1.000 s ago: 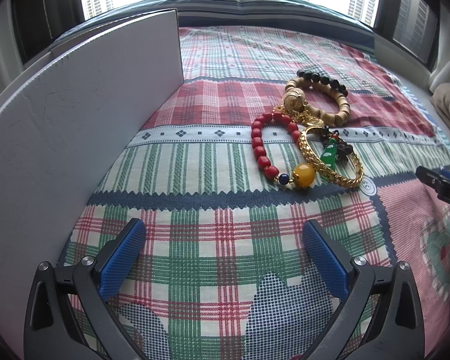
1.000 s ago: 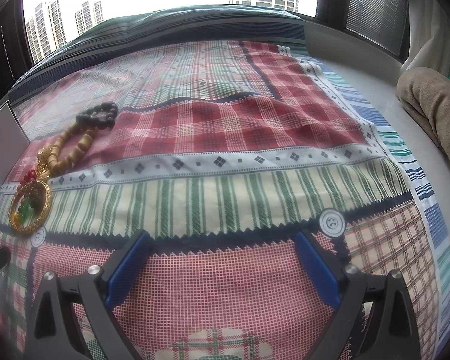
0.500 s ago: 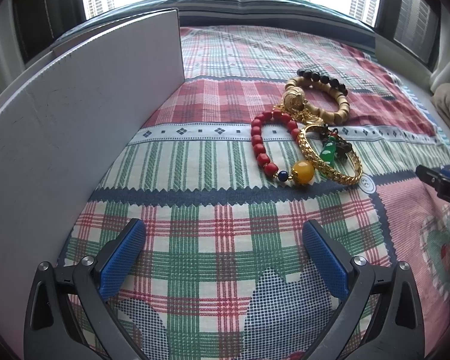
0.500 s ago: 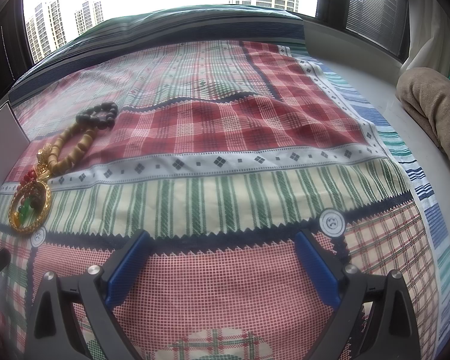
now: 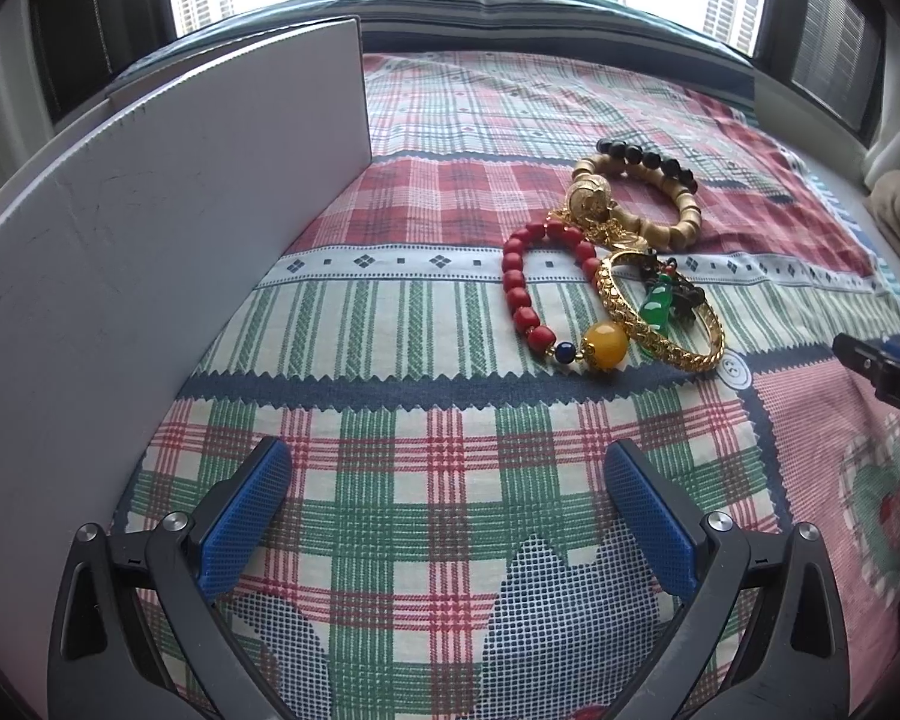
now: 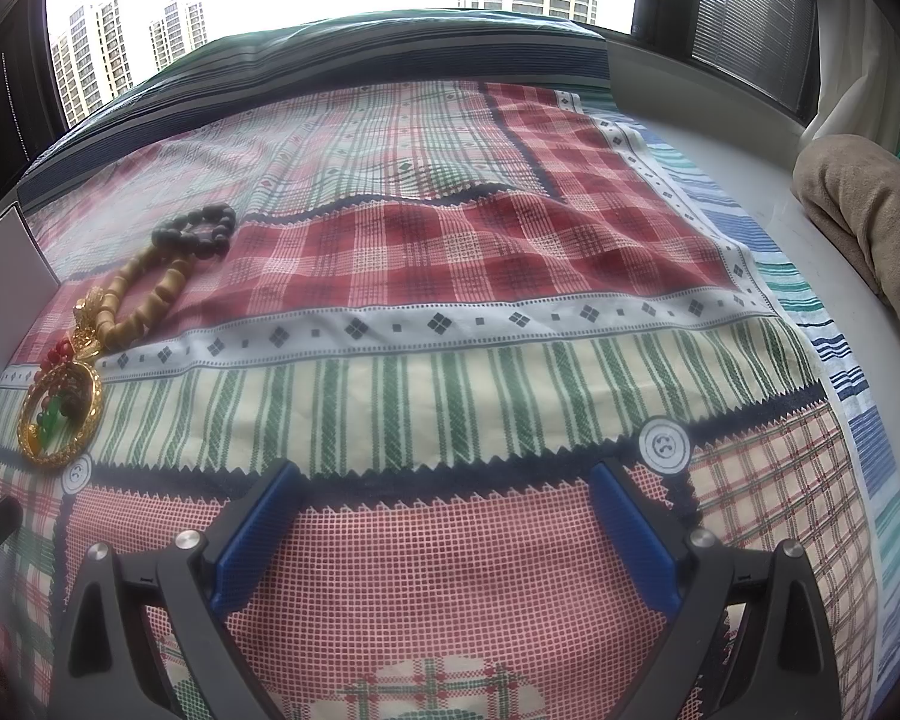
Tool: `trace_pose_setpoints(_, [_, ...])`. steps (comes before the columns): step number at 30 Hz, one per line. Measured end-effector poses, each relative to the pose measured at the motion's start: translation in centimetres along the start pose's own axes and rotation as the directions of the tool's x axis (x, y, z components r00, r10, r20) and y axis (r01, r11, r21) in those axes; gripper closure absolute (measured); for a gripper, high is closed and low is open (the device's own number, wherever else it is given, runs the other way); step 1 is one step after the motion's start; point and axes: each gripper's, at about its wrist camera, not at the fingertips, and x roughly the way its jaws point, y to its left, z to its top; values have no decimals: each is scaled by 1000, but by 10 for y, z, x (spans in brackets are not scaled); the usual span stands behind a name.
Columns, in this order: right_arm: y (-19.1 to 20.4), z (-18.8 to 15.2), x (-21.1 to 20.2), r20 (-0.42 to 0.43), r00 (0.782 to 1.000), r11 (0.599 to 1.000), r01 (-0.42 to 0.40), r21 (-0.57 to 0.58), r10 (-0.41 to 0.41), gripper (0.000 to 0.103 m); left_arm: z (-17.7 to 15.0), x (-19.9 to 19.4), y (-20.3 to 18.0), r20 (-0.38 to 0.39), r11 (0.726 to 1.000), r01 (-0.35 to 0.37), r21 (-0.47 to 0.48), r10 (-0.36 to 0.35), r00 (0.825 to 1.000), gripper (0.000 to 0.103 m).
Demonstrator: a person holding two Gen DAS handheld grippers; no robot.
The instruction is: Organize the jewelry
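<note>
Nothing has shifted: both claws, left gripper [image 5: 447,504] and right gripper [image 6: 441,519], stay released. At one o'clock, the slippery, rigid gold filigree bangle [image 5: 660,324] invites a rim pinch; the red beaded bracelet [image 5: 531,300] will flop.

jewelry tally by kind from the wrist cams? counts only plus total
Beaded bracelets: 2, the red bead bracelet and the wooden bead bracelet
Gold bangles: 1, the gold bangle
Green pendants: 1, the green pendant lying inside the bangle
Gold ball charms: 1, the gold ball charm, its attachment unclear
Total: 5
</note>
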Motion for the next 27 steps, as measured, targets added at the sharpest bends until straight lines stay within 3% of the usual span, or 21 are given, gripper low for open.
trace_pose_setpoints(18, [0,0,1,-6,1000,1000,-3,-1,3,1,-2,-1,2,-6,999,31,25,-30,1000,0])
trace_pose_setpoints(21, [-1,1,0,-3,999,999,-35,-6,35,0,-1,-8,5,4,1000,28,14,-28,1000,1])
trace_pose_setpoints(24, [-5,-1,-3,9,997,997,-72,10,72,0,10,-22,1,63,997,80,24,-81,995,1])
trace_pose_setpoints(27, [-1,-1,-2,3,998,998,-56,-1,56,0,23,-21,-8,45,991,117,62,-120,992,1])
